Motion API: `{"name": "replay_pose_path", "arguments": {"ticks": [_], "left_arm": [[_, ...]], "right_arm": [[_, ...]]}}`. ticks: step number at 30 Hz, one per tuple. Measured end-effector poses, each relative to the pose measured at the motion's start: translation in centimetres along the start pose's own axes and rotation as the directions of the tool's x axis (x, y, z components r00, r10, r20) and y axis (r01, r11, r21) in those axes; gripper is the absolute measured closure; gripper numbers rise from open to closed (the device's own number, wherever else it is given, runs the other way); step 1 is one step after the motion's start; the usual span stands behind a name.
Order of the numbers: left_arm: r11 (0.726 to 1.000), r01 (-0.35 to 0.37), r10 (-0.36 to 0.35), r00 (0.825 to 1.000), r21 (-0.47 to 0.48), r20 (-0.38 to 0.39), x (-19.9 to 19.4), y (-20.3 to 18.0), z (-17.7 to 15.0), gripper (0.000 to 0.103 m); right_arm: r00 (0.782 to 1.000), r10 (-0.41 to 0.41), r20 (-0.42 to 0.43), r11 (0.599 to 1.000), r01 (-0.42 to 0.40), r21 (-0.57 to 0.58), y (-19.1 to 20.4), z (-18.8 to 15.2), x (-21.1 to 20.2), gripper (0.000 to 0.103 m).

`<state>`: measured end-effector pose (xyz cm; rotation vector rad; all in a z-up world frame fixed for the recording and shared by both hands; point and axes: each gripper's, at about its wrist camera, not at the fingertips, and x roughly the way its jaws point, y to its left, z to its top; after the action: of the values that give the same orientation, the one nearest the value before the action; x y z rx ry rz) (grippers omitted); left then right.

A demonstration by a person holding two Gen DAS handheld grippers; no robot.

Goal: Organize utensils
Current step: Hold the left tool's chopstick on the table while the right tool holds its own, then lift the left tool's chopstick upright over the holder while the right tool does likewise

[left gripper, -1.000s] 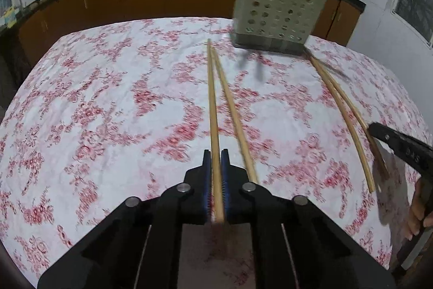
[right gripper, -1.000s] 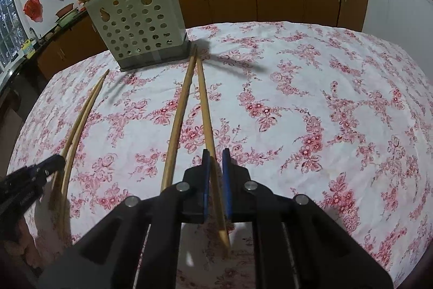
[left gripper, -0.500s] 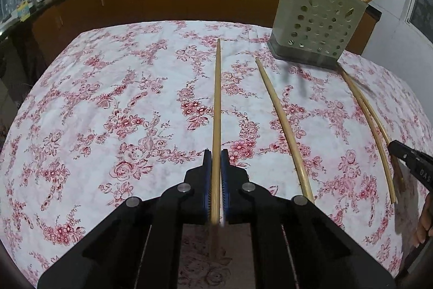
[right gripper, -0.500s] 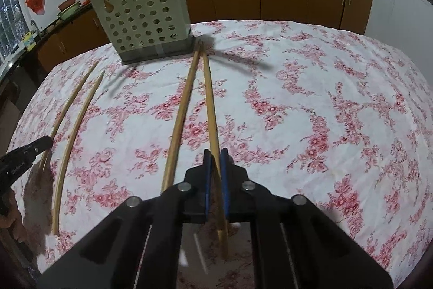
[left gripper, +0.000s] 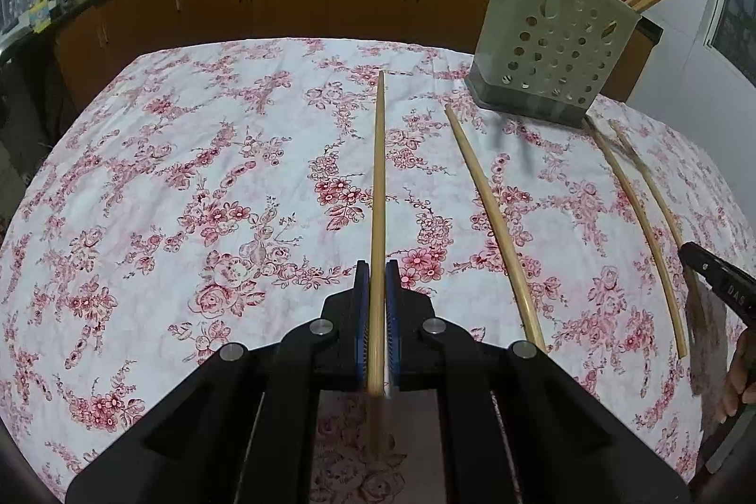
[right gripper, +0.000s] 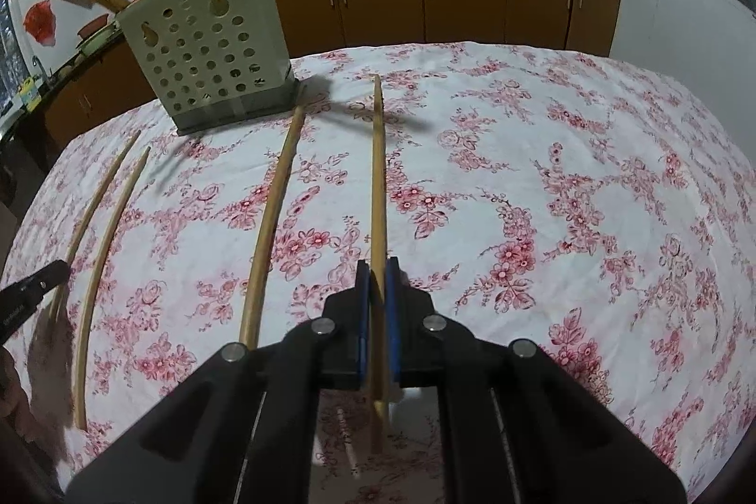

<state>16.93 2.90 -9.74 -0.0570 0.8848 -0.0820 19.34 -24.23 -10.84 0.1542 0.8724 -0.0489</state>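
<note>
Both grippers angle down over the tablecloth [left gripper: 141, 173], left gripper [left gripper: 377, 286] and right gripper [right gripper: 377, 282] fingers each pinching one chopstick [left gripper: 378, 173].

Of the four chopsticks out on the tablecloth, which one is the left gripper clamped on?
The leftmost chopstick, pinched in the left gripper. The other three lie to its right, nearer the perforated holder.
</note>
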Motion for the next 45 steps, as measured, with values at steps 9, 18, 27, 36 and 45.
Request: {"name": "replay_pose_path", "arguments": {"ticks": [9, 18, 27, 36, 45], "left_arm": [[1.0, -0.003, 0.003, 1.0, 0.022, -0.001, 0.0, -0.2, 0.0, 0.095], [0.999, -0.009, 0.009, 1.0, 0.032, -0.002, 0.1, -0.1, 0.1, 0.095], [0.999, -0.014, 0.015, 1.0, 0.042, -0.002, 0.1, -0.1, 0.1, 0.095], [0.999, -0.017, 0.017, 1.0, 0.043, -0.002, 0.0, -0.2, 0.0, 0.095], [0.999, -0.015, 0.016, 1.0, 0.051, -0.01, -0.9, -0.1, -0.1, 0.095]], "right_arm": [[1.0, 0.009, 0.001, 0.999, -0.008, -0.035, 0.5, 0.0, 0.1, 0.094], [1.0, 0.015, 0.0, 0.999, -0.015, -0.029, 0.5, 0.2, 0.3, 0.094], [1.0, 0.013, -0.001, 0.999, -0.013, -0.032, 0.5, -0.2, 0.0, 0.094], [1.0, 0.025, -0.001, 0.999, -0.025, -0.021, 0.2, -0.3, -0.1, 0.094], [0.999, 0.034, 0.042, 0.999, -0.034, -0.008, 0.0, 0.3, -1.9, 0.095]]}}
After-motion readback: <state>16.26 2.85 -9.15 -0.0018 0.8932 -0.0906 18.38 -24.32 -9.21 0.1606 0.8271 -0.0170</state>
